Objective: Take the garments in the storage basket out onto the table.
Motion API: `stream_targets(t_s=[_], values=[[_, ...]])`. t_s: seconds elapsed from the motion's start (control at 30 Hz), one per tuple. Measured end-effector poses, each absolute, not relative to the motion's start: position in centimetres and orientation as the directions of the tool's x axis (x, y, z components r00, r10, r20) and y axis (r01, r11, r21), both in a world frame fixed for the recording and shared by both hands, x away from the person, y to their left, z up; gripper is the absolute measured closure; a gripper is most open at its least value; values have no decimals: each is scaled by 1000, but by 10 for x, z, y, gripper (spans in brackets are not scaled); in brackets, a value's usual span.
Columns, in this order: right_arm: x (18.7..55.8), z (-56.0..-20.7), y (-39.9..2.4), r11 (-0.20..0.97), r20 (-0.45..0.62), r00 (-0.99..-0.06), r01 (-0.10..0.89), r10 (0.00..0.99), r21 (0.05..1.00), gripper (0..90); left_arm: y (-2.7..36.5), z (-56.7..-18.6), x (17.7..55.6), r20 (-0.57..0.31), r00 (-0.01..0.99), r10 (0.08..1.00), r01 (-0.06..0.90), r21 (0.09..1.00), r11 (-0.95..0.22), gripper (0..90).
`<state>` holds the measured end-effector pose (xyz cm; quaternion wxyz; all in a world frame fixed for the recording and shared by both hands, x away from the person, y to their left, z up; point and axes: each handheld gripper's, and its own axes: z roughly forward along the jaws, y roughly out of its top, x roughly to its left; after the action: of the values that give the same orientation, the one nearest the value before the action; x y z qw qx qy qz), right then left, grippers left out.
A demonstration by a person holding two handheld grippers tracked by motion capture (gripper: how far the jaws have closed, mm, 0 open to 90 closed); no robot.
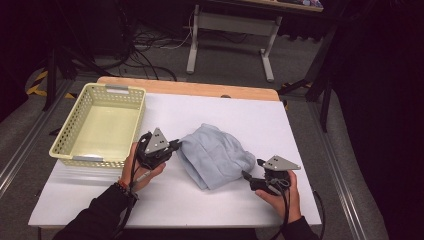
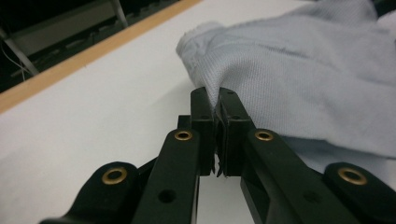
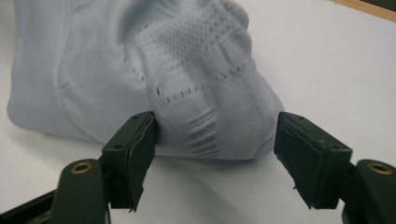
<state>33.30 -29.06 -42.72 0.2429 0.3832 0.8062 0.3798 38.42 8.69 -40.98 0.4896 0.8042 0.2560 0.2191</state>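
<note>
A crumpled light blue knitted cloth (image 1: pixel 215 152) lies in the middle of the white table (image 1: pixel 200 205). My left gripper (image 1: pixel 176 145) is at the cloth's left edge. In the left gripper view its jaws are shut on a fold of the cloth (image 2: pixel 303 70), the fabric pinched between the tips of the left gripper (image 2: pixel 215 100). My right gripper (image 1: pixel 250 176) sits low at the cloth's near right corner. In the right gripper view the right gripper (image 3: pixel 215 135) stands open, and a bulge of the cloth (image 3: pixel 163 70) lies just beyond and partly between the jaws, without being pressed.
A pale yellow perforated basket (image 1: pixel 115 90) stands empty at the table's left, close behind my left hand. A wooden edge (image 1: pixel 200 89) runs along the table's far side. Desk legs and cables are on the floor beyond.
</note>
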Motion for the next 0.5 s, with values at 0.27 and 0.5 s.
stream_targets(t_s=[0.27, 0.5], values=[[346, -441, -280, 393, -54, -607, 443, 793, 806, 427, 94, -392, 373, 85, 777, 624, 152, 936, -317, 866], [354, -446, -273, 381, -33, -618, 440, 786, 813, 515, 95, -382, 365, 93, 789, 607, 114, 949, -293, 866]])
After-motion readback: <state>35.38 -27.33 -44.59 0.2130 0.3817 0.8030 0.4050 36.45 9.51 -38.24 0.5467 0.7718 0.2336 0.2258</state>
